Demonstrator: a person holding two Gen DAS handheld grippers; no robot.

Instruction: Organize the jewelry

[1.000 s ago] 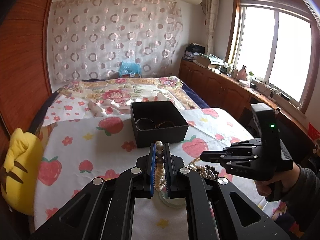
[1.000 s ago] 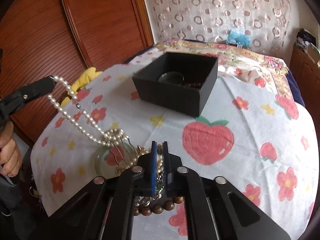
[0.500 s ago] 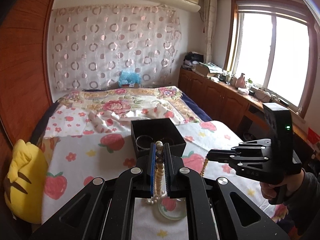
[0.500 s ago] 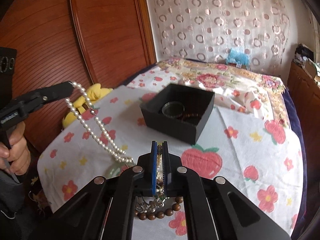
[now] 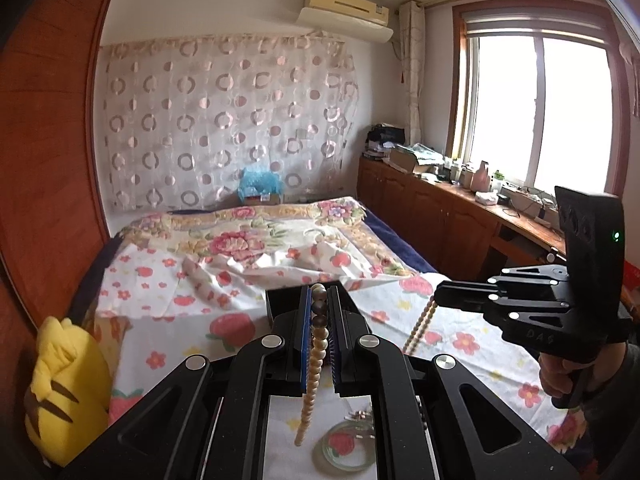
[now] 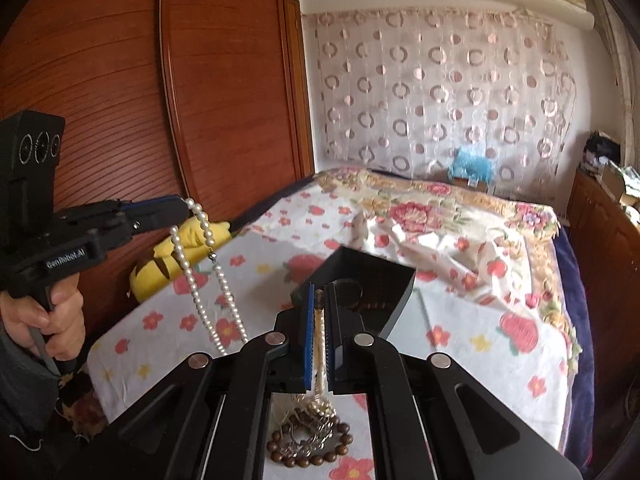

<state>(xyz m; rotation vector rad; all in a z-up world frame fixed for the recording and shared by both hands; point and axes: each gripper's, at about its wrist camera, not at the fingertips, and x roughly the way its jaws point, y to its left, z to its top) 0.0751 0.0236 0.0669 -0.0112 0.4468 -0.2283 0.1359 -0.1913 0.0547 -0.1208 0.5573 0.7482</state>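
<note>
My left gripper (image 5: 319, 312) is shut on a white pearl necklace (image 5: 314, 364); it also shows in the right wrist view (image 6: 182, 204), with the pearl necklace (image 6: 200, 280) hanging from it in a long loop. My right gripper (image 6: 319, 308) is shut on a cream bead strand (image 6: 319, 344); it shows in the left wrist view (image 5: 438, 300) with the strand (image 5: 420, 326) hanging down. Both are held above the bed. A black jewelry box (image 6: 372, 284) sits ahead, holding a bangle and dark beads.
A brown bead bracelet (image 6: 308, 446) and tangled jewelry lie on the strawberry-print sheet (image 6: 480, 340) below my right gripper. A pale green bangle (image 5: 346, 448) lies below my left one. A yellow plush (image 5: 68, 392) sits at the bed's left edge.
Both grippers have risen, lifting the pearl necklace and the bead strand up off the jewelry pile. The box now sits lower in both views.
</note>
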